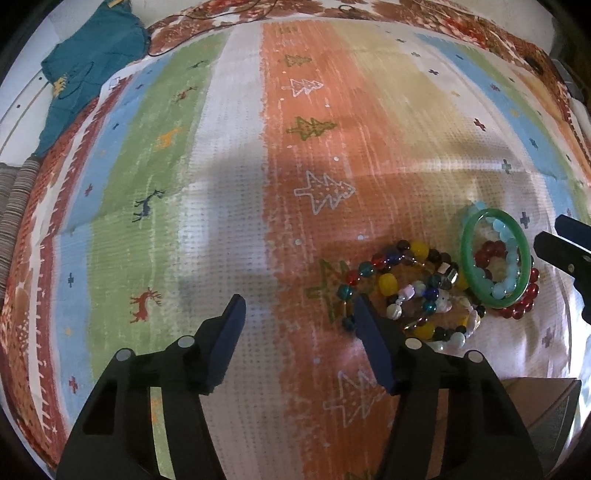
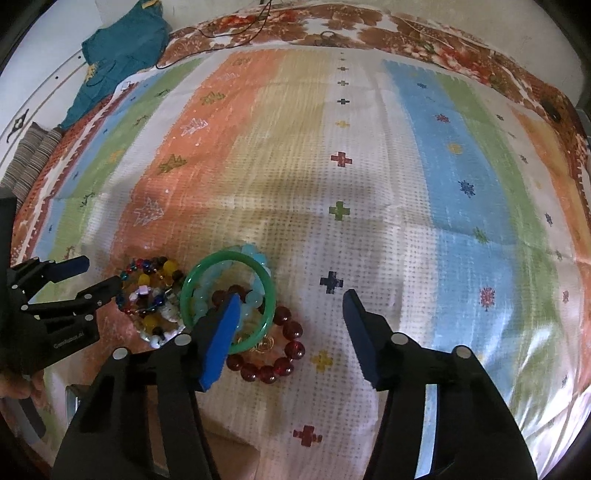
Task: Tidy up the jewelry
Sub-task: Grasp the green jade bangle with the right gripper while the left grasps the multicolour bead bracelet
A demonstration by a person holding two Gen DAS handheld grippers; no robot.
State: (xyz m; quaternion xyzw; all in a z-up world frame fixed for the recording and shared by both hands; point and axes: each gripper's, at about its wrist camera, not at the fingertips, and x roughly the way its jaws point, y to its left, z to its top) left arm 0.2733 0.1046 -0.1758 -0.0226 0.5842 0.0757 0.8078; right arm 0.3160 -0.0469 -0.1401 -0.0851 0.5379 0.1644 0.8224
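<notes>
A pile of jewelry lies on a striped blanket (image 1: 236, 155). A green bangle (image 1: 468, 251) rests tilted on a light blue bead bracelet (image 1: 511, 254) and a dark red bead bracelet (image 1: 524, 301). Beside them lie multicolored bead strands (image 1: 402, 280). My left gripper (image 1: 299, 310) is open and empty, its right finger at the pile's left edge. In the right wrist view my right gripper (image 2: 291, 306) is open and empty, its left finger over the green bangle (image 2: 269, 291) and red beads (image 2: 291, 349). The left gripper also shows there (image 2: 98, 275) by the multicolored beads (image 2: 151, 291).
A teal garment (image 1: 88, 70) lies at the blanket's far left corner, with a thin dark cord (image 2: 236, 29) along the far edge. A brown cardboard piece (image 1: 543, 402) sits at the near right. Striped fabric (image 1: 14, 199) lies at the left edge.
</notes>
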